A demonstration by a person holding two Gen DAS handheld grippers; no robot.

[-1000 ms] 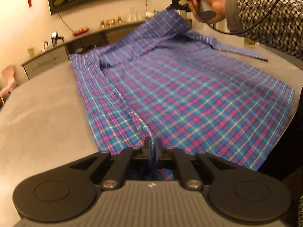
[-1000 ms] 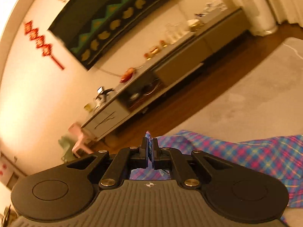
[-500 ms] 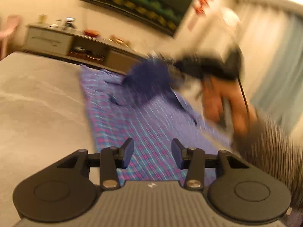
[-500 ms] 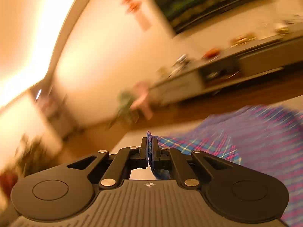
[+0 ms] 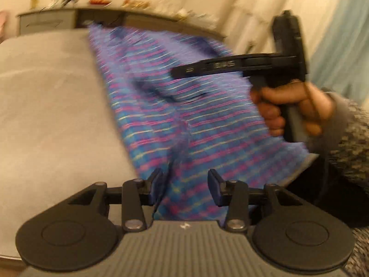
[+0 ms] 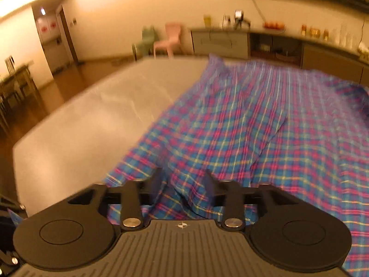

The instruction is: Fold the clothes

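A blue, pink and yellow plaid shirt [image 5: 175, 106] lies as a long folded strip on the grey table [image 5: 46, 106]. My left gripper [image 5: 185, 188] is open just above the shirt's near end, with a fabric ridge running up between its fingers. In the left wrist view my right gripper [image 5: 182, 71] hovers over the shirt's middle, held side-on by a hand [image 5: 290, 110]. The right wrist view shows the right gripper [image 6: 183, 180] open, with a raised fold of the shirt [image 6: 253, 127] between its spread fingers. Nothing is clamped in either one.
Bare grey table [image 6: 92, 120] stretches left of the shirt. Along the far wall stands a long sideboard [image 6: 221, 42] with bottles and fruit, and a pink chair [image 6: 169, 38] beside it. A patterned sleeve [image 5: 346, 143] fills the right edge of the left wrist view.
Both grippers held the shirt one second ago. The left opened first, then the right let go. The shirt's right side now lies folded over, and the right gripper has dropped low over the cloth.
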